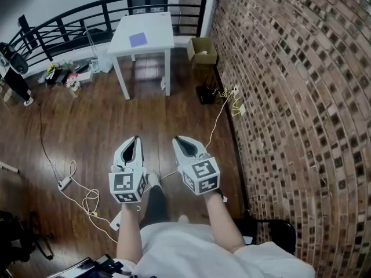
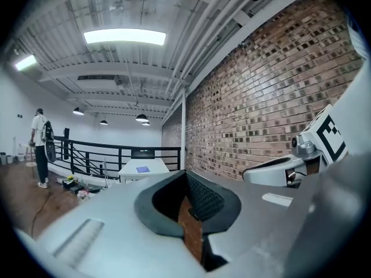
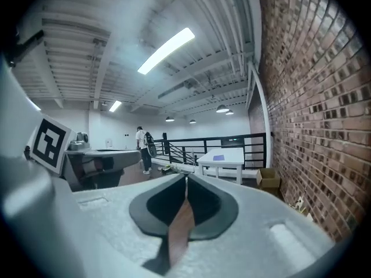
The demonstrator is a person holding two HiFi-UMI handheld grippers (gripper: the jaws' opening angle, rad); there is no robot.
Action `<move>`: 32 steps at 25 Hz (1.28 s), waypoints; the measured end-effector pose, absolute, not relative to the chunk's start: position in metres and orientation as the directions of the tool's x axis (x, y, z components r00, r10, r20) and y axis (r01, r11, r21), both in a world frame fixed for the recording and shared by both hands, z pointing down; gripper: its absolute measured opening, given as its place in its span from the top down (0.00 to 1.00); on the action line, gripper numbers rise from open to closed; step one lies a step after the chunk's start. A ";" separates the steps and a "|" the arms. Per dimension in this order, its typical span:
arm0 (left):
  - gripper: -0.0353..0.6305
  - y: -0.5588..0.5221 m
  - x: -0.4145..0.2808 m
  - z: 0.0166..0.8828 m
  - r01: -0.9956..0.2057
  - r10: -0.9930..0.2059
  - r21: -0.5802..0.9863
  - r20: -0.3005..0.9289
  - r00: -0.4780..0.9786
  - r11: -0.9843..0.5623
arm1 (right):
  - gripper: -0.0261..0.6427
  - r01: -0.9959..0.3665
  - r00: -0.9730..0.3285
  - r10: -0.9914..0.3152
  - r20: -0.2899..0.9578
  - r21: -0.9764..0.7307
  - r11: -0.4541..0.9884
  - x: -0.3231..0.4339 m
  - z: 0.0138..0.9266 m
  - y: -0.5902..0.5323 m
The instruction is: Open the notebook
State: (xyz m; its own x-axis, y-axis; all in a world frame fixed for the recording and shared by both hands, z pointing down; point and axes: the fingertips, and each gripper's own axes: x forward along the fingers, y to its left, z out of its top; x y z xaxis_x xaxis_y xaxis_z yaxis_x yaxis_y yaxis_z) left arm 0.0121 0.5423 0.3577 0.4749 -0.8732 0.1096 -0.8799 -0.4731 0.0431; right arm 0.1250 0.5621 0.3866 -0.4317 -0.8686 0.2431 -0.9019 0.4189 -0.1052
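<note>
1. Left gripper point(image 1: 134, 138) and right gripper point(image 1: 177, 138) are held out side by side at waist height and point almost level across the room. Each has its jaws pressed together at the tips, with nothing caught between them.
2. Neither tool touches anything. Only wooden floor point(image 1: 87, 132) shows below them.
3. Cables point(image 1: 75, 193) trail over the boards just left of the person's feet. A brick wall point(image 1: 290, 97) runs along the right.
4. Well ahead stands a white table point(image 1: 152, 28) near a black railing, with a cardboard box point(image 1: 202, 50) beside it. The purple notebook point(image 1: 138, 39) lies flat and closed on the tabletop, far out of reach.
5. The step in hand looks like the approach, so the task has barely begun. Done well, it means walking straight to the table, clear of the cables, and parting both sets of jaws before arriving.
6. One gripper could then pin the notebook down while the other catches the cover's free edge and lifts it over. From here it is too small to tell on which side the spine lies.
</note>
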 end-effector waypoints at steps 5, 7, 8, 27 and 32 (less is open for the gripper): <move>0.92 0.405 0.006 0.340 -0.870 -0.869 0.051 0.046 0.493 -0.491 | 0.97 -0.905 -0.424 -0.881 0.210 -0.078 0.417 0.111 0.370 0.421; 0.92 0.347 -0.007 0.321 -0.879 -0.879 0.024 0.016 0.477 -0.476 | 0.97 -0.906 -0.422 -0.886 0.193 -0.065 0.418 0.097 0.350 0.358; 0.92 0.320 -0.014 0.311 -0.888 -0.888 0.003 0.001 0.460 -0.460 | 0.97 -0.906 -0.424 -0.888 0.178 -0.057 0.420 0.091 0.339 0.331; 0.92 -0.068 -0.052 0.349 -0.899 -0.898 -0.024 0.065 0.436 -0.438 | 0.91 -0.872 -0.478 -0.872 0.109 -0.184 0.454 0.077 0.357 -0.088; 0.92 -0.164 -0.041 0.317 -0.901 -0.901 -0.022 0.024 0.433 -0.434 | 0.99 -0.867 -0.487 -0.871 0.064 -0.151 0.474 0.078 0.328 -0.206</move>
State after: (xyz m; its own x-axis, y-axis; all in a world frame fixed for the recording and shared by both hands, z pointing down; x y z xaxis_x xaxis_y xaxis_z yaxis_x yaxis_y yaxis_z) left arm -0.0408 -0.1645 0.3169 0.4331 -0.9010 0.0238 -0.9008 -0.4336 -0.0217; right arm 0.0784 -0.2063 0.3282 -0.4873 -0.8709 0.0642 -0.8674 0.4742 -0.1507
